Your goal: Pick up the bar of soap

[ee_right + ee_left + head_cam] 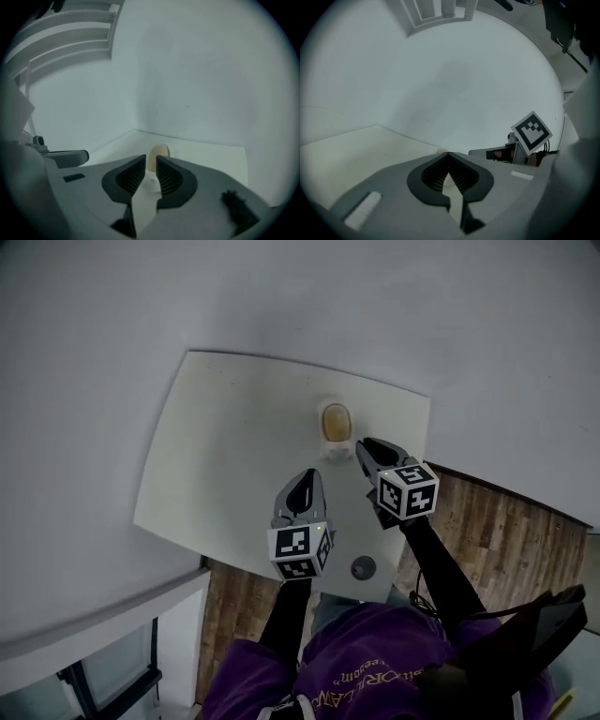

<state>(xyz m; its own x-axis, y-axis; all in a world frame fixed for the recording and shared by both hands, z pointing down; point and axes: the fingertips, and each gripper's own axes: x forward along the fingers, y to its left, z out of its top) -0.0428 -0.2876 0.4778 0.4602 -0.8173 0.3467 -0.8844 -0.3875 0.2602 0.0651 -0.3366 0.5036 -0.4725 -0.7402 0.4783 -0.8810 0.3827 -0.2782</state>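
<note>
White table (pixel 216 446), wall close behind. Soap (pixel 335 422) near far edge, just beyond my right gripper (pixel 150 159); its jaws barely apart, nothing between. Left gripper (pixel 448 154) closed, empty. My worry: gap looks narrower than soap, so tips may shove it toward wall.

No word can be read. The curved yellow lettering (pixel 354 679) on the person's purple cloth shirt (pixel 375 638), behind the left gripper (pixel 307 482) and right gripper (pixel 366 448), is too blurred. Their white plastic cubes (pixel 300 552) bear only black square markers.
</note>
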